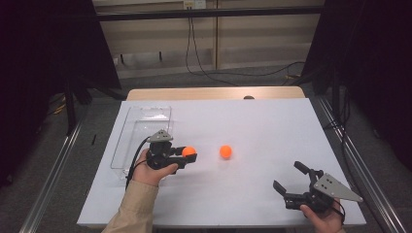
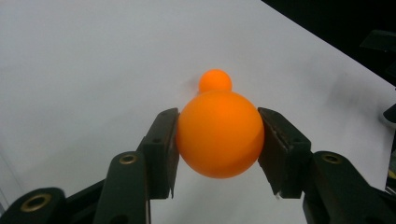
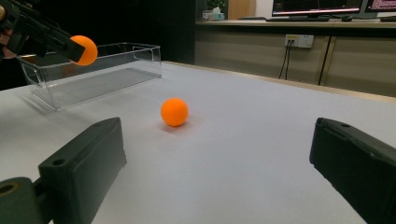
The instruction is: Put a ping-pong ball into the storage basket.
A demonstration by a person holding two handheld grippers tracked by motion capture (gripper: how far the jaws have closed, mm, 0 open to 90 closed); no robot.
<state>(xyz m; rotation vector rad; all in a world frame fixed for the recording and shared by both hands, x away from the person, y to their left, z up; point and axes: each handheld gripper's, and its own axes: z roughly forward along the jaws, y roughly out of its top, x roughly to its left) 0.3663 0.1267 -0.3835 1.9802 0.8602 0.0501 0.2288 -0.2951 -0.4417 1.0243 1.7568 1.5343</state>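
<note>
My left gripper (image 1: 188, 154) is shut on an orange ball (image 1: 188, 151), held a little above the white table; in the left gripper view the held orange ball (image 2: 219, 133) sits pressed between both black pads. A second orange ball (image 1: 225, 152) rests on the table to its right, also seen as the second orange ball (image 2: 215, 80) beyond the held one and as the second orange ball (image 3: 174, 112) straight ahead of my right gripper. My right gripper (image 1: 290, 175) stands open near the front right edge, nothing between its jaws. The held orange ball (image 3: 85, 50) appears far off at the upper left.
A clear plastic bin (image 1: 144, 131) stands empty at the table's left, just behind my left hand; the clear plastic bin (image 3: 93, 70) shows again beyond the free ball. Black curtains flank the table and cables lie on the floor behind it.
</note>
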